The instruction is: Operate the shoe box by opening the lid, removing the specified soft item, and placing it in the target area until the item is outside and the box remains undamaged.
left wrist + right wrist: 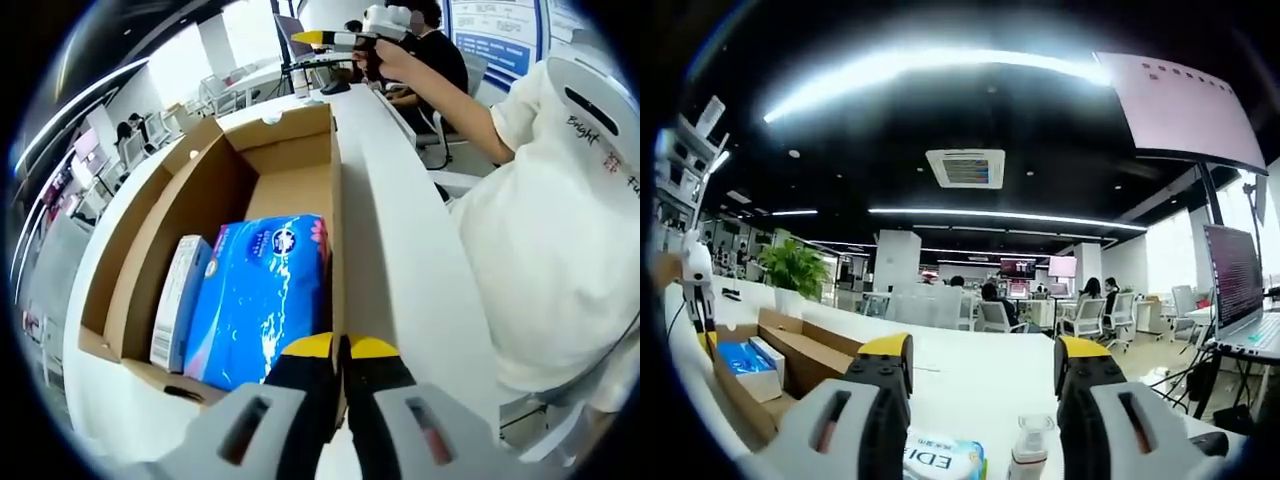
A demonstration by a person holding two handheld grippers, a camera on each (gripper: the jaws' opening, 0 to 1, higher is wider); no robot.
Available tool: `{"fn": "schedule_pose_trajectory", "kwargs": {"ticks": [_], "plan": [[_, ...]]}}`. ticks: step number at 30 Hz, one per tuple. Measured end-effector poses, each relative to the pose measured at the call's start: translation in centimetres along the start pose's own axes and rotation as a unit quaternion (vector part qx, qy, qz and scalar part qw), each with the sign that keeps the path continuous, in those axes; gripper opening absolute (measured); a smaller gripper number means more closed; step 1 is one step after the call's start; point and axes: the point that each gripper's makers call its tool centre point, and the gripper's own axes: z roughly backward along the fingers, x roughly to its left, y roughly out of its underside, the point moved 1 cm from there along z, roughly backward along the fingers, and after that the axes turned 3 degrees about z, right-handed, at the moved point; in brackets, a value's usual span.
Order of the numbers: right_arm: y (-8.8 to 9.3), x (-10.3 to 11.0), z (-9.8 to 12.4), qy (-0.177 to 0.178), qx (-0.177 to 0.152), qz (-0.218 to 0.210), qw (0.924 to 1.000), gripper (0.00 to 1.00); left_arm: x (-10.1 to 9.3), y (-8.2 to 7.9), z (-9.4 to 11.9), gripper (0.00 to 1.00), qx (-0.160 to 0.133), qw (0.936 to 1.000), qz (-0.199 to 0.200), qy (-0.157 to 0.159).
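While left tongs (340, 350) press together by open shoe box (215, 180) | right tongs (983, 362) spread, empty

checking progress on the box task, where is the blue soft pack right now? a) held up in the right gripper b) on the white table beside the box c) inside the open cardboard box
c: the blue soft pack lies inside the open cardboard box, next to a white carton.

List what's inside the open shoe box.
Inside the shoe box: a blue soft pack and a slim white carton standing side by side. Anything beneath them is hidden; the left gripper covers the pack's near corner.
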Motion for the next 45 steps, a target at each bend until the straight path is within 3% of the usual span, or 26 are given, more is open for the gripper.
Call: {"fn": "schedule_pose_trajectory", "kwargs": {"ticks": [4, 9, 17, 24, 28, 29, 32, 45], "plan": [[0.1, 0.8, -0.1, -0.011, 0.002, 0.0, 0.9999, 0.56, 0.0, 0.0, 0.0, 0.02, 0.0, 1.0, 0.0, 0.0], [0.0, 3.4, -0.6, -0.061, 0.002, -0.001, 0.9981, 0.53, 0.0, -0.1, -0.1, 0.02, 0.001, 1.0, 0.0, 0.001], [1.0, 6.8, -1.7, -0.106, 0.033, 0.018, 0.9937, 0.51, 0.1, -0.1, -0.1, 0.02, 0.0, 1.0, 0.0, 0.001], [0.9, 8.9, -1.9, -0.138, 0.038, 0.025, 0.9893, 0.49, 0.1, -0.2, -0.1, 0.02, -0.002, 1.0, -0.002, -0.001], [1.0, 10.9, -2.0, -0.17, 0.037, 0.031, 0.9842, 0.48, 0.1, -0.2, -0.1, 0.02, -0.002, 1.0, -0.002, 0.0], [1.0, 12.0, -1.9, -0.197, 0.033, 0.034, 0.9792, 0.46, 0.1, -0.2, -0.1, 0.02, -0.002, 1.0, -0.002, 0.0], [0.6, 13.7, -2.0, -0.226, 0.032, 0.003, 0.9737, 0.44, 0.1, -0.2, -0.1, 0.02, -0.003, 1.0, -0.002, -0.001], [1.4, 16.9, -2.4, -0.269, 0.056, 0.03, 0.9609, 0.45, 0.1, -0.2, -0.1, 0.02, -0.006, 1.0, -0.002, 0.0]]}}
